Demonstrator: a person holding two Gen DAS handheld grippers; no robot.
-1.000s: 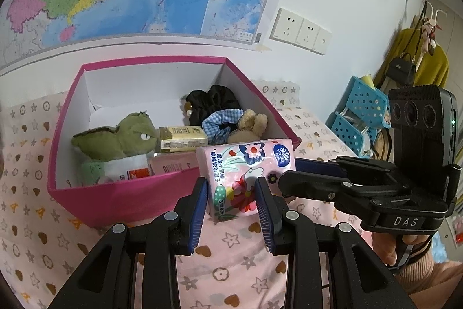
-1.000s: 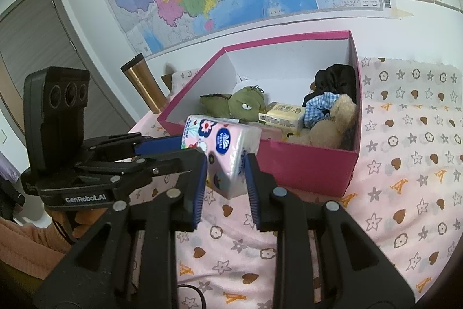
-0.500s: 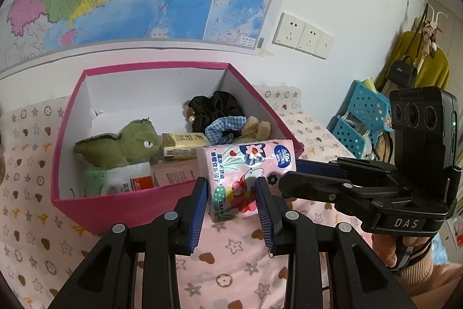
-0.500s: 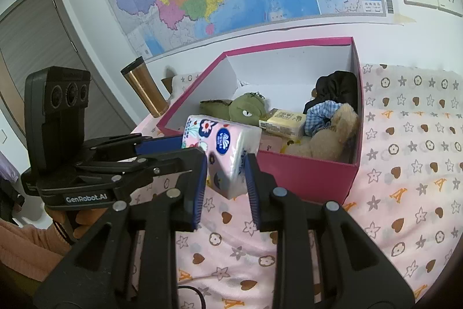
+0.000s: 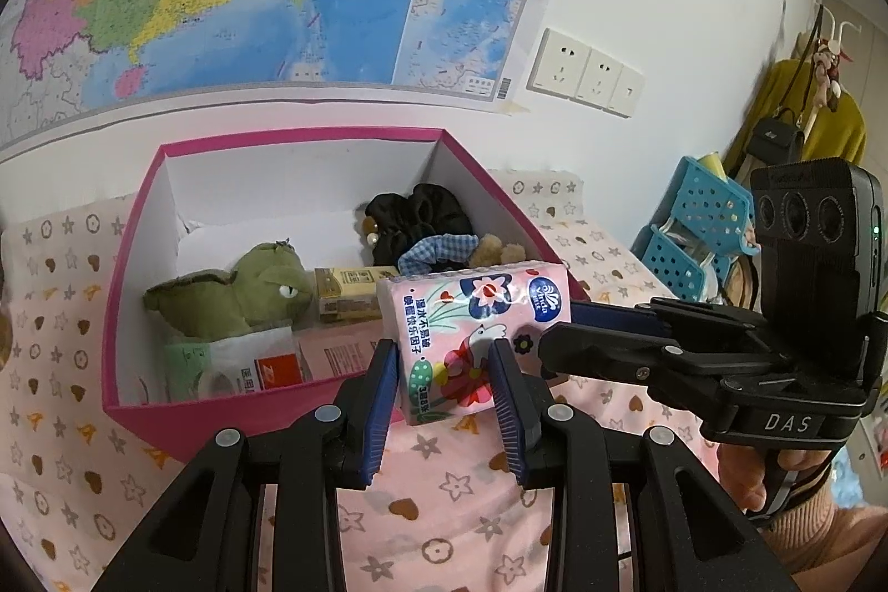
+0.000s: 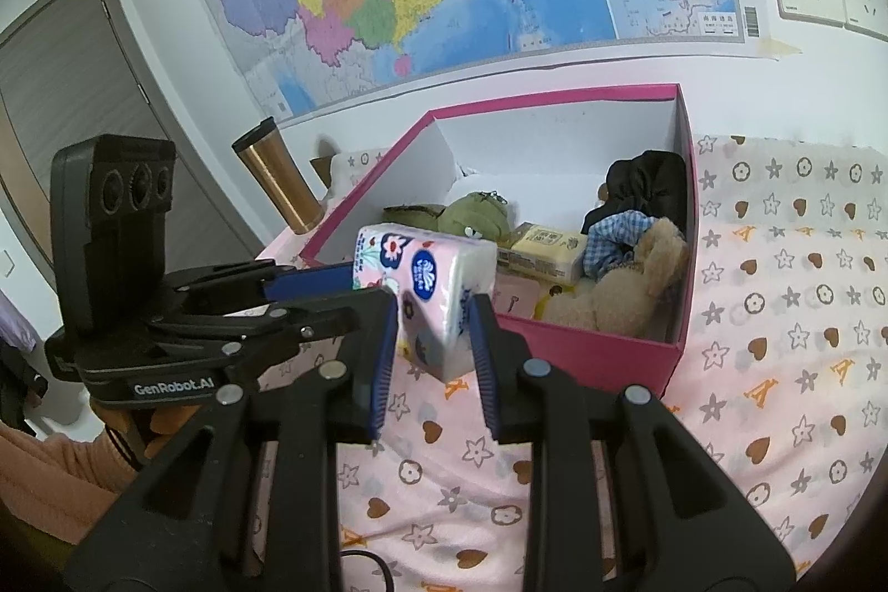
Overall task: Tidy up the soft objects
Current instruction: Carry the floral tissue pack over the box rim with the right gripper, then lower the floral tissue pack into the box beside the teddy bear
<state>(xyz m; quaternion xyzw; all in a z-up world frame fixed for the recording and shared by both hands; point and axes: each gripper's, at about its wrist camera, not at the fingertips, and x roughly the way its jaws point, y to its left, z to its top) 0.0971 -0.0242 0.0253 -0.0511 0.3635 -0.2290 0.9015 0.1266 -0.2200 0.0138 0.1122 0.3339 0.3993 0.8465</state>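
A pink flowered tissue pack [image 5: 477, 309] [image 6: 427, 270] hangs in the air just in front of the pink box [image 5: 139, 420] [image 6: 583, 359]. My left gripper [image 5: 444, 359] is shut on its lower end. My right gripper [image 6: 433, 314] is shut on the other end, coming in from the right side of the left wrist view. Inside the box lie a green plush [image 5: 250, 298] [image 6: 472, 217], a yellow tissue pack [image 5: 349, 292] [image 6: 546, 248], a black scrunchie [image 5: 422, 214] [image 6: 644, 181], a blue checked scrunchie [image 5: 438, 251] [image 6: 616, 237] and a brown teddy [image 5: 499, 251] [image 6: 627, 287].
The box stands on a pink patterned cloth [image 5: 444, 509] against a wall with a map. A gold thermos cup [image 6: 277, 176] stands left of the box. Blue baskets [image 5: 699, 226] and a hanging yellow garment [image 5: 805, 131] are at the right.
Both grippers keep their hold on the tissue pack. The box has slipped a little lower in both views; nothing else differs.
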